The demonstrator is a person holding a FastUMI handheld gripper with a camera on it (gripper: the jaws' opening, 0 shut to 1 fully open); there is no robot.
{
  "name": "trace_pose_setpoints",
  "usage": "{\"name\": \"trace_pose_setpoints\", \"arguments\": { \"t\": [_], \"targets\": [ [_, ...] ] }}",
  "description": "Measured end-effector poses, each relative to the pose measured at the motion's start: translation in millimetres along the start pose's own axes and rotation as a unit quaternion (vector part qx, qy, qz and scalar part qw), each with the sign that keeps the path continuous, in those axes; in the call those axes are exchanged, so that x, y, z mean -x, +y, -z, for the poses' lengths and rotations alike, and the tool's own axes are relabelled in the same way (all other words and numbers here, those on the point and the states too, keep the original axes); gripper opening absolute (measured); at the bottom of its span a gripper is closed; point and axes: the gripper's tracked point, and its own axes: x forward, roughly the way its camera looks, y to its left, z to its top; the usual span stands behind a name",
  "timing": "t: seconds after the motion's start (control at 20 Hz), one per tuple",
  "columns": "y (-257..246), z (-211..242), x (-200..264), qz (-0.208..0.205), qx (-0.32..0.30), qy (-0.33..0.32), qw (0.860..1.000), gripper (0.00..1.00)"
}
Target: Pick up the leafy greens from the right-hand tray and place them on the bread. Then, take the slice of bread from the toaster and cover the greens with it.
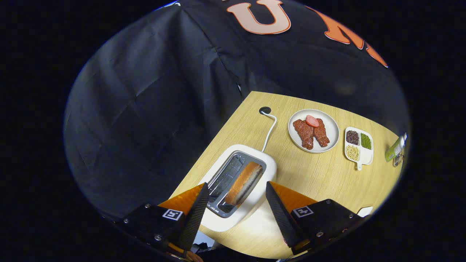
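Jaws wide open, holding nothing, poised above the toaster, one finger to each side of it. Toaster is white, two slots, standing near the desk's left edge, which runs along the black booth cloth. Bread slice sits upright in the right-hand slot, crust edge showing above the rim; the left-hand slot looks empty, wire guides visible inside. A white cord runs from the toaster's far end to a round grommet hole near the desk's back edge. Beyond the toaster, toward the back edge, a round white plate carries two reddish-brown meat strips with a small pink slice lying across their far ends. Just beside the plate, a small white divided dish holds dark, green and pale yellow grains in separate compartments. Farther along, at the desk's right edge, a green-and-white bottle lies tilted, with a small metal object touching it, too small to identify. Corner of something white near the right finger, on the desk's near side.
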Motion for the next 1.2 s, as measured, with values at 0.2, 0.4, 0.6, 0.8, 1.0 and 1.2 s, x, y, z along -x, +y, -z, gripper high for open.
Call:
{"name": "trace_pose_setpoints", "arguments": {
  "t": [0.2,0.4,0.6,0.8,1.0,1.2],
  "targets": [
    [0.8,-3.7,-13.0,0.02,-0.003,0.017,1.0,0.85],
    [2.4,-3.4,-26.4,0.033,0.0,0.038,0.999,0.72],
    [3.9,3.4,-41.1,0.037,0.0,0.063,0.997,0.59],
    [0.7,-0.2,-41.5,0.047,-0.007,0.06,0.997,0.45],
    [-10.0,2.1,-41.7,0.045,-0.002,0.057,0.997,0.25],
    [-12.1,2.8,-37.2,0.031,0.009,0.046,0.998,0.14]
  ]
}}
